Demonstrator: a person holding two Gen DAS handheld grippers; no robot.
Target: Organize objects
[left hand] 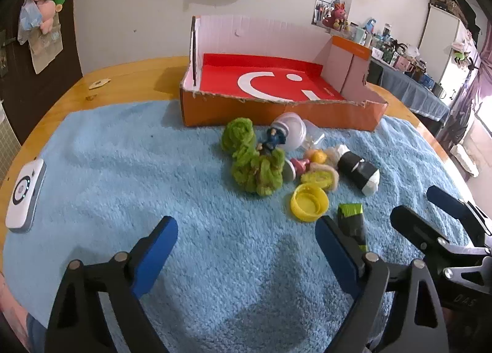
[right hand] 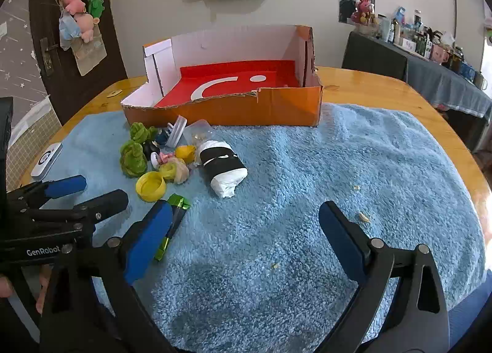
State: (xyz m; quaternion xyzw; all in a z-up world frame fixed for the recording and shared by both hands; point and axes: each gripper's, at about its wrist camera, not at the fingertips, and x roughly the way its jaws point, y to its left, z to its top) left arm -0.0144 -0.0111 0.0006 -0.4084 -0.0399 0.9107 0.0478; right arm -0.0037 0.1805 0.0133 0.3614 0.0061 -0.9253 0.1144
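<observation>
A pile of small objects lies on the blue towel (left hand: 123,168) in front of an orange cardboard box (left hand: 276,110) with a red floor. The pile holds a fuzzy green toy (left hand: 252,162), a yellow lid (left hand: 309,202), a black and white roll (left hand: 358,168), a clear plastic capsule (left hand: 290,130) and a green foil wrapper (left hand: 352,217). My left gripper (left hand: 246,236) stands open above bare towel, short of the pile. In the right wrist view my right gripper (right hand: 246,223) is open too, with the roll (right hand: 223,168) and lid (right hand: 150,186) ahead to its left. Nothing is held.
A white round-buttoned device (left hand: 26,196) lies at the towel's left edge. The towel covers a round wooden table (right hand: 384,88). The towel's right half (right hand: 369,168) carries only a few crumbs. A cluttered side table (right hand: 430,54) stands at the far right.
</observation>
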